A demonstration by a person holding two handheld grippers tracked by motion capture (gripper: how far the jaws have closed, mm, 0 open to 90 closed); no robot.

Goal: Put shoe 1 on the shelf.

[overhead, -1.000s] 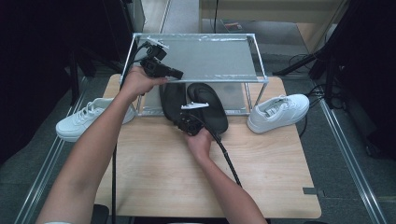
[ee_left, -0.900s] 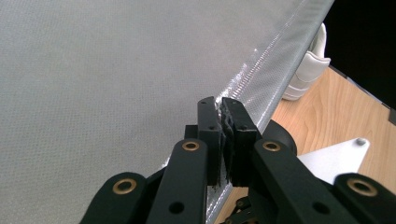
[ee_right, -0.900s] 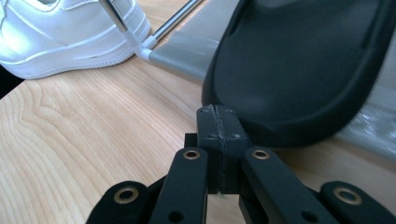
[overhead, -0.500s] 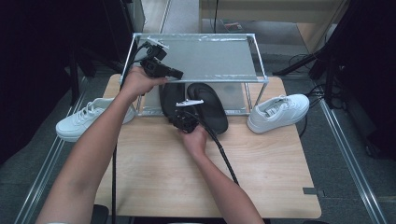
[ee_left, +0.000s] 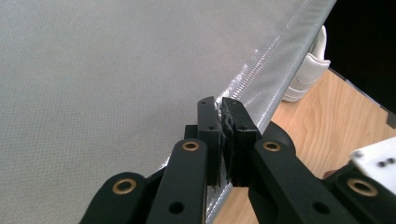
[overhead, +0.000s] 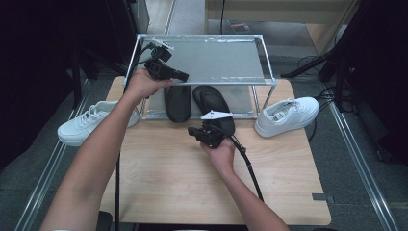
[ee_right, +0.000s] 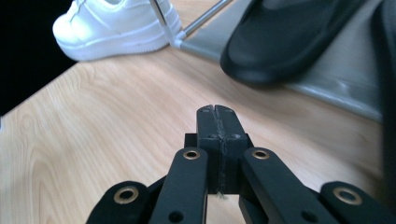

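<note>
Where it overhangs the rack's lower shelf, the black slipper looks matte.

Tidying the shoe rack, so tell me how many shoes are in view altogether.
4. A white sneaker lies left of the rack, a second white sneaker right of it, and two black sandals sit on its lower shelf. More may be hidden under the top shelf.

A light wooden desk carries a metal-framed shelf rack at its far edge. Two black sandals lie side by side on the rack's lower shelf. One white sneaker lies right of the rack, another left.
</note>
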